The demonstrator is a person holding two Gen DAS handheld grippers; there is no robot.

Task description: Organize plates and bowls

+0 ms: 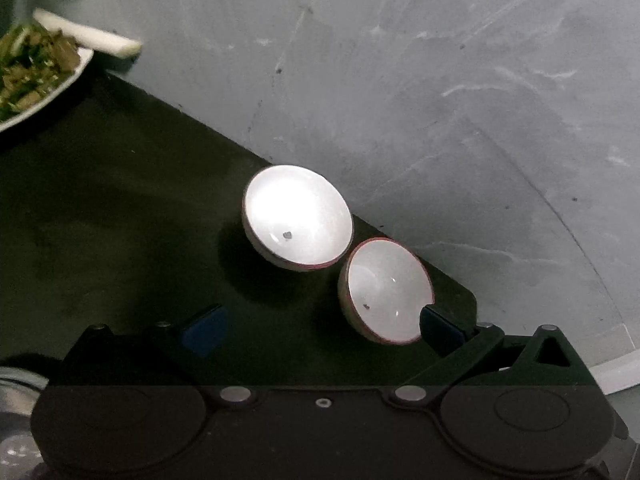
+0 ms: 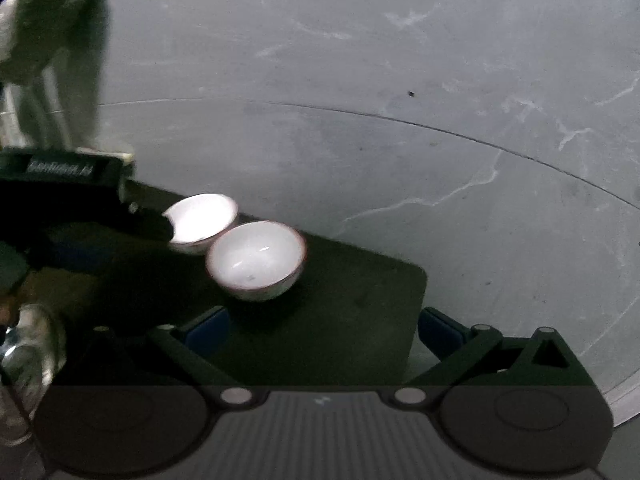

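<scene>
Two white bowls with thin red rims stand side by side near the corner of a dark table [image 1: 100, 220]. In the left wrist view the farther bowl [image 1: 298, 216] is ahead of my left gripper [image 1: 322, 328], which is open with nothing between its blue pads. The nearer bowl [image 1: 386, 290] lies just in front of its right finger [image 1: 440, 330]. In the right wrist view the same bowls [image 2: 256, 258] [image 2: 200, 218] sit ahead and left of my right gripper [image 2: 324, 332], which is open and empty. The black housing of the other gripper [image 2: 60, 176] reaches toward the far bowl.
A white plate of green food [image 1: 36, 76] sits at the table's far left, with a white stick-like thing [image 1: 88, 34] beside it. A shiny glass or metal vessel [image 2: 32, 352] is at the lower left. The table corner [image 2: 416, 276] drops to grey floor [image 2: 400, 80].
</scene>
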